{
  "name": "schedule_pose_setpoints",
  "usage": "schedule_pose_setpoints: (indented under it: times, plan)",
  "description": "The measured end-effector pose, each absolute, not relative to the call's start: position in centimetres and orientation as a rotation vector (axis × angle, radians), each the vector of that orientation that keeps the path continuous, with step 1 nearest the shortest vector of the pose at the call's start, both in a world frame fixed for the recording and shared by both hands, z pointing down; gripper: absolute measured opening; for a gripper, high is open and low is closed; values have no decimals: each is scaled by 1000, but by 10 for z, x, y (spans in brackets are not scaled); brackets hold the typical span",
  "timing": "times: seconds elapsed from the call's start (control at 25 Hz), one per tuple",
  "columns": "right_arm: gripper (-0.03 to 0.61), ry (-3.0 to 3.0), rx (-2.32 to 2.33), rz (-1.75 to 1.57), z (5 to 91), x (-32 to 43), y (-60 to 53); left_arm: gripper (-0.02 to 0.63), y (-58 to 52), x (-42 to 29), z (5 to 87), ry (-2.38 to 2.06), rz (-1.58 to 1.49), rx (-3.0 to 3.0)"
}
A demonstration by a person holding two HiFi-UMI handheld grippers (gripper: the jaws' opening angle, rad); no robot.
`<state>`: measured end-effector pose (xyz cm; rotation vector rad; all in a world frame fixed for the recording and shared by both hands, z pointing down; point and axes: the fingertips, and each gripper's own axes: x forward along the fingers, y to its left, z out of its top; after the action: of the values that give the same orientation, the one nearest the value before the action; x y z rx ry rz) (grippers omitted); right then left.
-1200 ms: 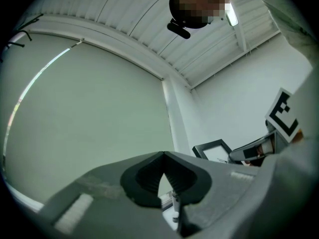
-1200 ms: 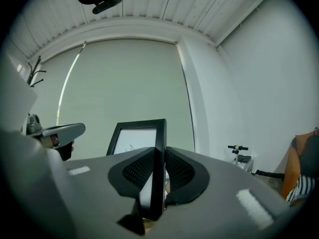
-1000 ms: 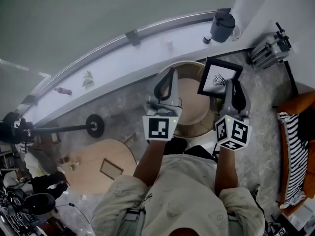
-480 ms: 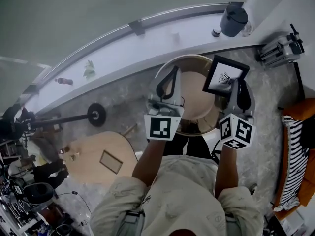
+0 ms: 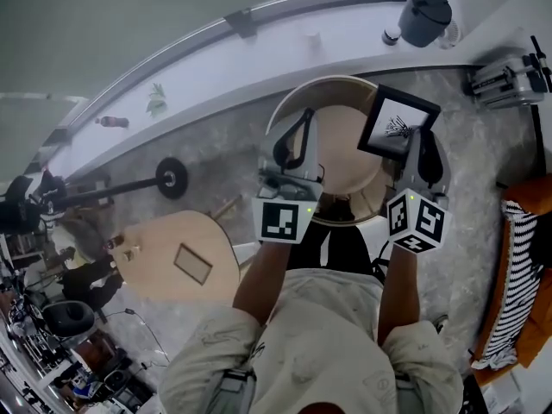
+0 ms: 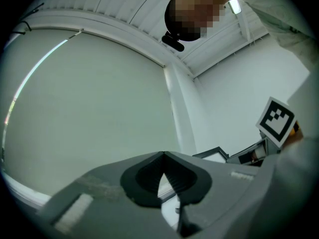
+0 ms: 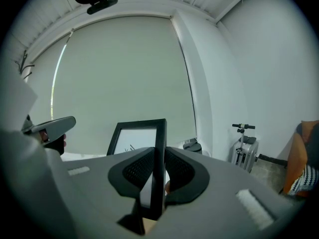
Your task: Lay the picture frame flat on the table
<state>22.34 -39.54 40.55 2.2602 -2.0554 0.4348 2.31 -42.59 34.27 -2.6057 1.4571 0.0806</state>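
Head view looks down on a person standing over a round table [image 5: 341,158], with a gripper in each hand. The right gripper [image 5: 413,149] has the frame [image 5: 398,121] by its lower right edge. The frame hangs over the table's right rim, tilted so that its white print with a dark sketch faces up at the camera. Whether its bottom edge touches the tabletop cannot be told from here. The left gripper [image 5: 294,141] is just left of the frame, over the middle of the table, and apart from it.

In the right gripper view, the right gripper [image 7: 158,158] is clamped on the frame [image 7: 160,133]. The black edge stands upright between the jaws, both pads [image 7: 138,170] press on its sides, and its face is turned to the left. Beyond it are a pale blind [image 7: 124,68] and, on the floor at the right, a grey case [image 7: 245,156] with a handle.

In the left gripper view, the left gripper [image 6: 164,154] is clenched on nothing, its tips meeting (only a thin slit shows lower down between the pads). One corner of the frame [image 6: 215,153] shows at the right, below the right gripper's marker cube [image 6: 275,119].

Elsewhere in the head view, a dark bin [image 5: 425,14] stands on the white sill [image 5: 259,54], and a second table [image 5: 164,261] is at the lower left.
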Motion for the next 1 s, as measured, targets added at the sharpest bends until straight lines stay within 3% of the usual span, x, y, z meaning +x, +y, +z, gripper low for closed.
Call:
schedule_pose_setpoints:
  times: [1.0]
  plan:
    - [71, -1966, 2042, 715, 560, 214, -415, 3, -444, 23, 432, 1574, 0, -2624]
